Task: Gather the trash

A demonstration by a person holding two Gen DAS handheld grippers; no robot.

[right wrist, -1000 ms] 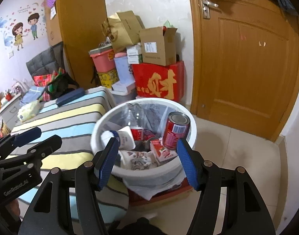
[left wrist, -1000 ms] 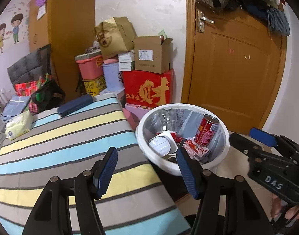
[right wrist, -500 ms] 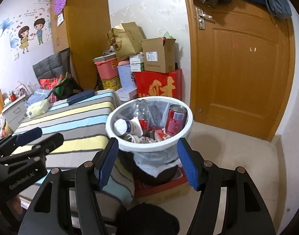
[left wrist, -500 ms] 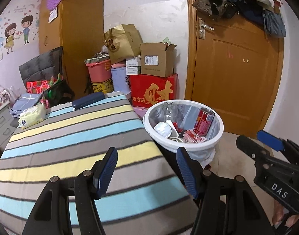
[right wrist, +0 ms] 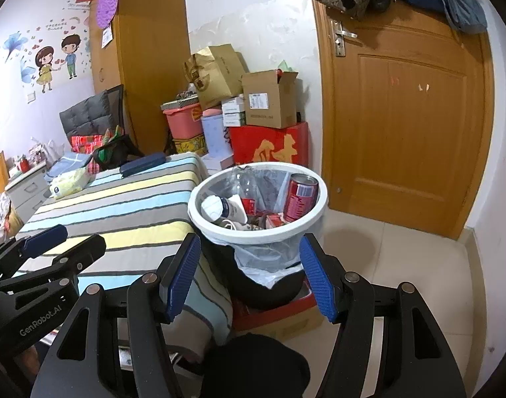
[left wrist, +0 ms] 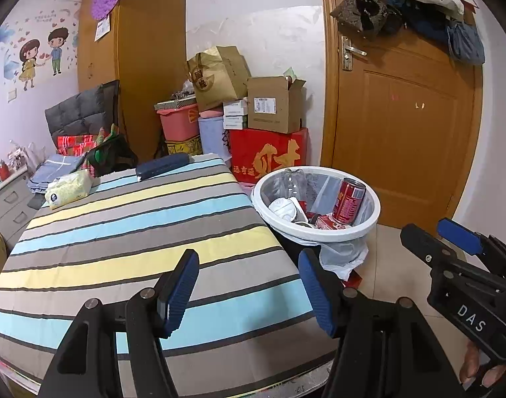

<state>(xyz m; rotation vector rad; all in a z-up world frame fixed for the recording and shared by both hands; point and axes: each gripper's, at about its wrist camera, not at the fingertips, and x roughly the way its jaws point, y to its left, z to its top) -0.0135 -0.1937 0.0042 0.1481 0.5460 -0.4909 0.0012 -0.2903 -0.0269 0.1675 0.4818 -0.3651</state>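
though fuller before, trash bin [right wrist: 257, 232] farther now

Hidden under the red can [right wrist: 301, 195] and white bottle [right wrist: 224, 207]: the bin [right wrist: 199, 222] bottom. Cut off at the right edge: right claw [left wrist: 441, 235]. Unreadable: small labels on the far cardboard box [left wrist: 274, 104].

You've got a cloth [left wrist: 127, 232] striped blue, yellow, grey and white with dark lines, a white bin [right wrist: 257, 232] holding a red can [right wrist: 301, 195], blue gripper pads [right wrist: 183, 275], an orange-brown door [right wrist: 402, 126], and a red box [left wrist: 269, 156] with gold lettering.
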